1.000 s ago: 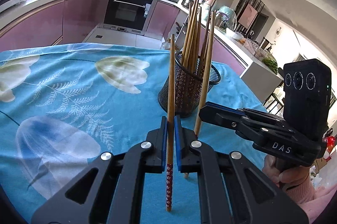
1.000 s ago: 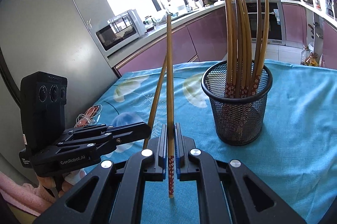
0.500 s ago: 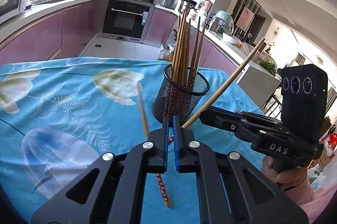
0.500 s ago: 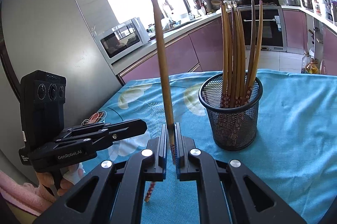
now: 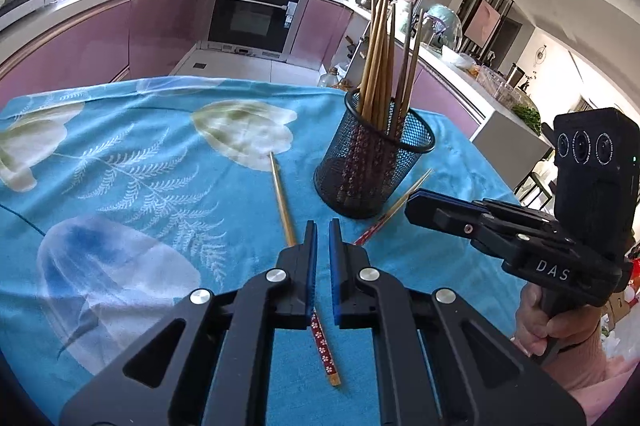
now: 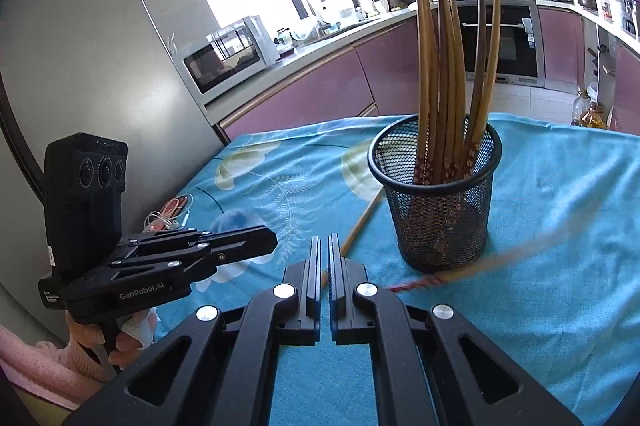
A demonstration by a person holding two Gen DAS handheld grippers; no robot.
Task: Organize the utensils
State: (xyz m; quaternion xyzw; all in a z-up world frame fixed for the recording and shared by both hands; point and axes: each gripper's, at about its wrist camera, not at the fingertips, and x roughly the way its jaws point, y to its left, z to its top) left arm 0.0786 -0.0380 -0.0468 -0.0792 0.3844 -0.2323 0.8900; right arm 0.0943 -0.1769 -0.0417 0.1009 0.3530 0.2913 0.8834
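Wooden chopstick half hidden under the closed, empty left hand-held gripper; another chopstick motion-blurred beside the closed right hand-held gripper.

Quick count: one black mesh holder sitting on the worktop, and I can't get a solid number on the chopsticks standing in it since they overlap, roughly eight. Two loose chopsticks on the blue floral cloth: one to the left of the holder, another by its base, blurred in the right wrist view. Two sets of tongs, left and right. One microwave, one built-in oven.
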